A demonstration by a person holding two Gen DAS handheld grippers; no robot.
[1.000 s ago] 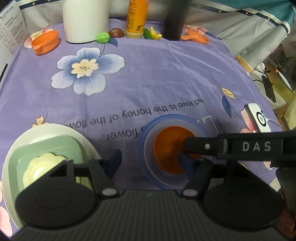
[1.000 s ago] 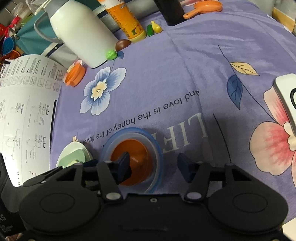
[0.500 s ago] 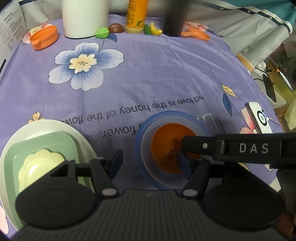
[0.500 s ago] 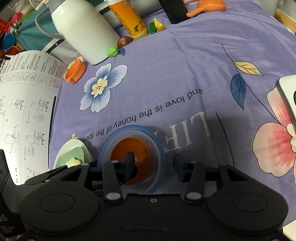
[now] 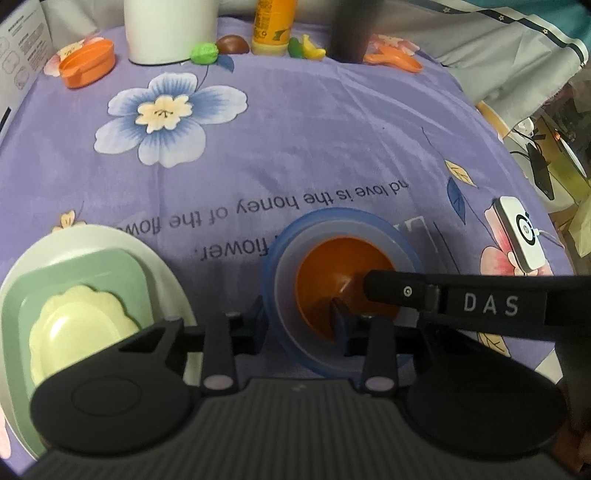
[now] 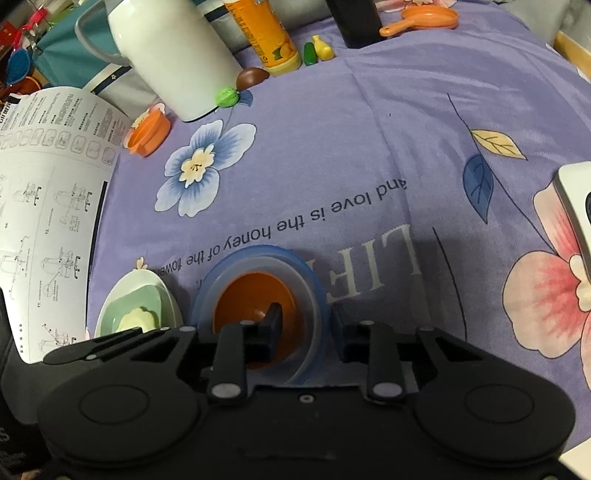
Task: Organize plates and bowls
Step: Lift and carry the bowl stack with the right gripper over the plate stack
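A stack of bowls sits on the purple cloth: a blue bowl (image 5: 402, 236), a clear one inside it and an orange bowl (image 5: 332, 266) innermost. My left gripper (image 5: 297, 317) straddles the stack's left wall, one finger outside, one inside the orange bowl. My right gripper (image 6: 304, 321) straddles the stack's (image 6: 314, 280) right wall, its left finger inside the orange bowl (image 6: 251, 295). Both sets of jaws have narrowed onto the walls. A white plate (image 5: 110, 236) holds a green square dish (image 5: 92, 273) and a pale yellow scalloped dish (image 5: 77, 325) at the left.
At the far edge stand a white jug (image 5: 170, 29), an orange bottle (image 5: 273, 26), a dark cylinder (image 5: 352, 29), toy foods (image 5: 203, 53), an orange cup (image 5: 86, 66) and an orange toy pan (image 5: 395, 61). A white device (image 5: 521, 236) lies right. A paper sheet (image 6: 44, 206) lies left.
Both grippers moved forward over the bowl stack and narrowed their jaws onto its opposite walls. The stack has stayed on the cloth.
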